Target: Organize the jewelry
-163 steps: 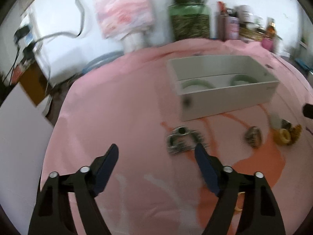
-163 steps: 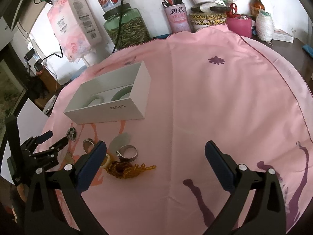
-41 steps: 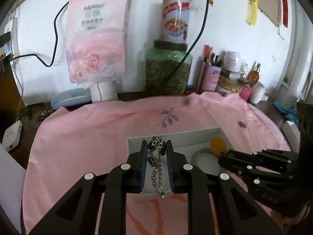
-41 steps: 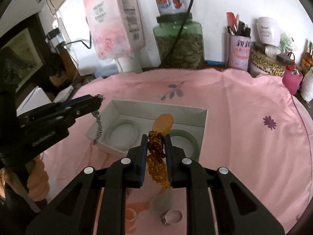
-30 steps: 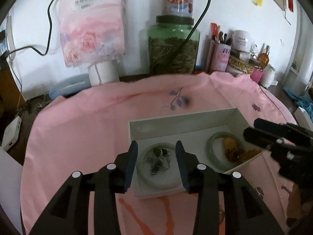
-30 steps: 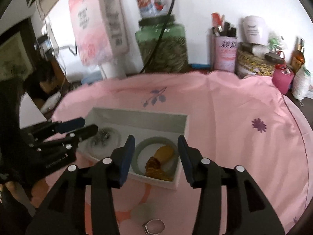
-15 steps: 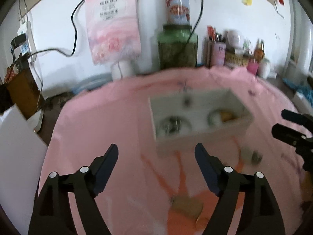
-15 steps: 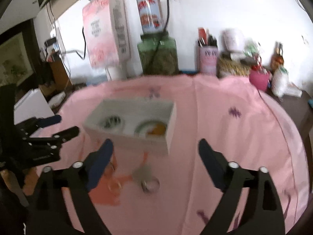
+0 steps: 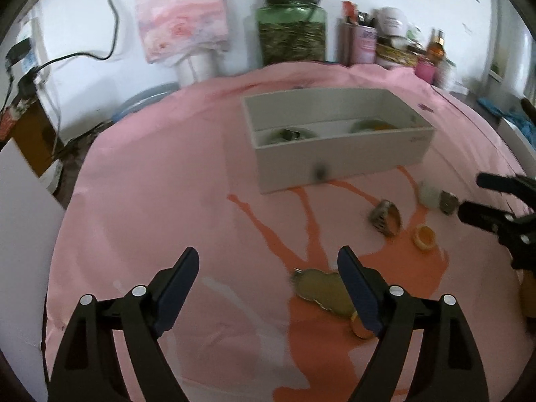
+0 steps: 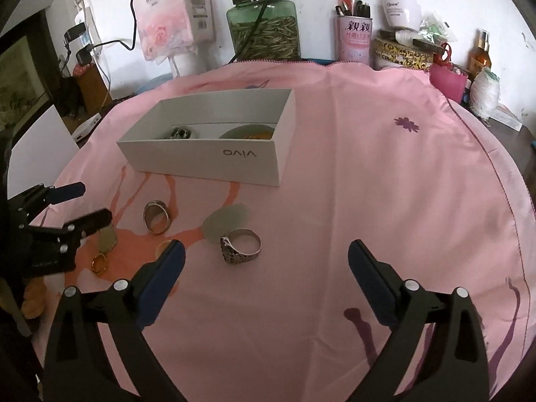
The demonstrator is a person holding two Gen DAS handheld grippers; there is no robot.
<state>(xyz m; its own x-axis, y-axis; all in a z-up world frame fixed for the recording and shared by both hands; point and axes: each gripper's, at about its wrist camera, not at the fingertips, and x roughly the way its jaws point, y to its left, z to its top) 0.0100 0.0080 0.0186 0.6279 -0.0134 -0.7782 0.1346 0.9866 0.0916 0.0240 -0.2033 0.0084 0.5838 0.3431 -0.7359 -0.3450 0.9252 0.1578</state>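
Note:
A white box stands on the pink cloth and holds two jade bangles, a silver chain and amber beads. Loose on the cloth near it lie two silver rings, a pale jade piece, a gold ring and a gold pendant. My left gripper is open and empty, low over the cloth beside the pendant. My right gripper is open and empty, just in front of the silver ring.
Along the wall stand a green jar, a tissue pack, a pink pen cup, tins and bottles. A white board stands at the left table edge. Cables hang at the back left.
Both grippers let the chain and the amber beads go into the box, opened wide, then drew back and down toward the loose jewelry on the cloth.

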